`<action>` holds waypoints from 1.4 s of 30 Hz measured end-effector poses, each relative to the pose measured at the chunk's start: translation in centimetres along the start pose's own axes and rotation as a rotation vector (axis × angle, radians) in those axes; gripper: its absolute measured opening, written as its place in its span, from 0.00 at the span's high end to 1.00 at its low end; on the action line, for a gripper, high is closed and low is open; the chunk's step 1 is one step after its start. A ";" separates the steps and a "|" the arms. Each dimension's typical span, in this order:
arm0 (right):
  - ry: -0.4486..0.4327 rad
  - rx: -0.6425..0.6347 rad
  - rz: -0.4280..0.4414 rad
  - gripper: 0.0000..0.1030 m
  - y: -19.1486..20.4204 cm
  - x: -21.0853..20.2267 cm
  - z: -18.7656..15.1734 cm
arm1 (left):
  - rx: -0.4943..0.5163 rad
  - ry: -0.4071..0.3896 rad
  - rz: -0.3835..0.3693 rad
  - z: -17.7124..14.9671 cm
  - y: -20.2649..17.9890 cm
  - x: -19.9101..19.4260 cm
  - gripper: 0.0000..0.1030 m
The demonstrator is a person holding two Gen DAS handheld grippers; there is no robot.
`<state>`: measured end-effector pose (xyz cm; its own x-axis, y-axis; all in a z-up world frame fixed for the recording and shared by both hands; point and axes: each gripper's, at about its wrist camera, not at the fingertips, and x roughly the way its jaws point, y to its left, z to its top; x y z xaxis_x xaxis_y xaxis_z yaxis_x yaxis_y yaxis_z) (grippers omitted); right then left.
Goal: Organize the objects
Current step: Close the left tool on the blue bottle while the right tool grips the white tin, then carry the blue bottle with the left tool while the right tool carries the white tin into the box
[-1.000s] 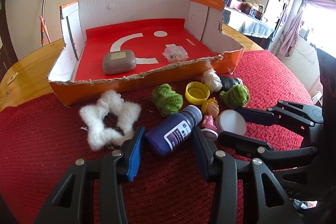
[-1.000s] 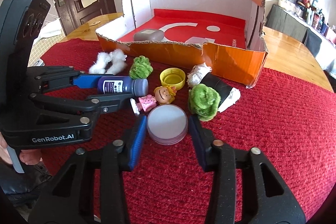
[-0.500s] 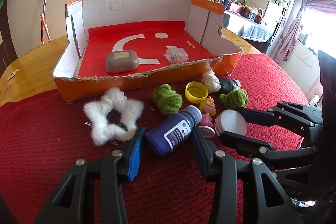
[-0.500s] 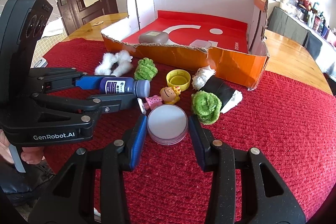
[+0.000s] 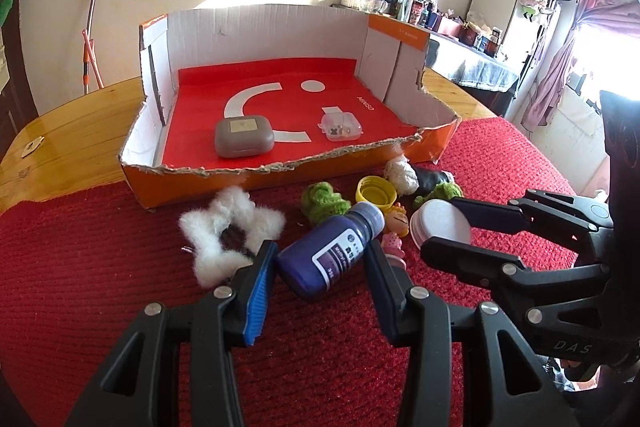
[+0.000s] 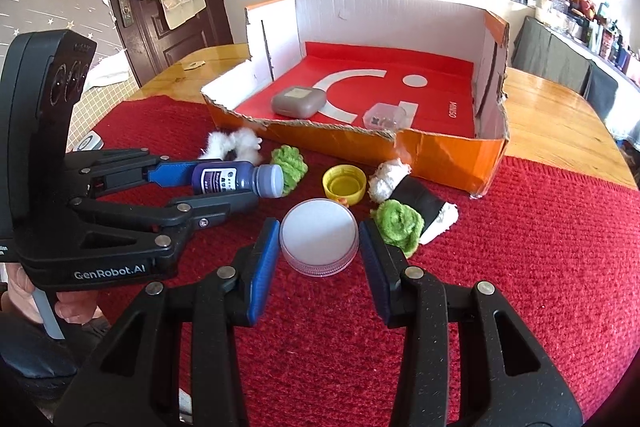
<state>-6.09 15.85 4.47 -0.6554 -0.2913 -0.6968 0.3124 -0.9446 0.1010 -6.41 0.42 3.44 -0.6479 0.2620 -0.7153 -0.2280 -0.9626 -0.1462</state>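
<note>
My left gripper (image 5: 320, 251) is shut on a dark blue bottle (image 5: 332, 251) with a white label, which it holds tilted just above the red mat. In the right wrist view that bottle (image 6: 236, 179) sticks out of the left gripper (image 6: 224, 187) with its cap pointing right. My right gripper (image 6: 319, 231) is shut on a round jar (image 6: 319, 231) with a white lid. From the left wrist view, the jar (image 5: 440, 223) sits between the right gripper's (image 5: 444, 231) black fingers. An orange cardboard box (image 5: 192, 187) with a red floor stands beyond both.
The box holds a grey case (image 5: 244, 137) and a small clear box (image 5: 340, 125). On the mat lie a white fluffy star (image 5: 228, 231), green pompoms (image 5: 324, 203), a yellow cap (image 5: 376, 189), a small doll (image 5: 396, 223) and a black-and-white roll (image 6: 416, 199). A hand (image 6: 72, 307) grips the left handle.
Both grippers have risen a little with the bottle and the jar in them. In the right wrist view the jar now covers the small doll.
</note>
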 end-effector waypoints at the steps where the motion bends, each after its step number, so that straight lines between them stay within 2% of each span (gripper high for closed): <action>1: -0.003 -0.002 0.003 0.62 0.1 -0.1 0.1 | -0.003 -0.002 -0.001 0.0 0.1 -0.1 0.55; 9: -0.036 -0.008 0.011 0.62 0.0 -0.7 1.2 | -0.003 -0.020 0.014 0.6 0.1 -0.7 0.55; 42: -0.069 0.001 0.045 0.62 -0.7 -1.2 3.6 | 0.006 -0.100 0.041 3.7 1.2 -2.8 0.55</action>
<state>-8.00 16.34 7.73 -0.6863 -0.3430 -0.6413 0.3422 -0.9304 0.1315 -7.60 -1.25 7.81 -0.7257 0.2285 -0.6490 -0.2041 -0.9723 -0.1142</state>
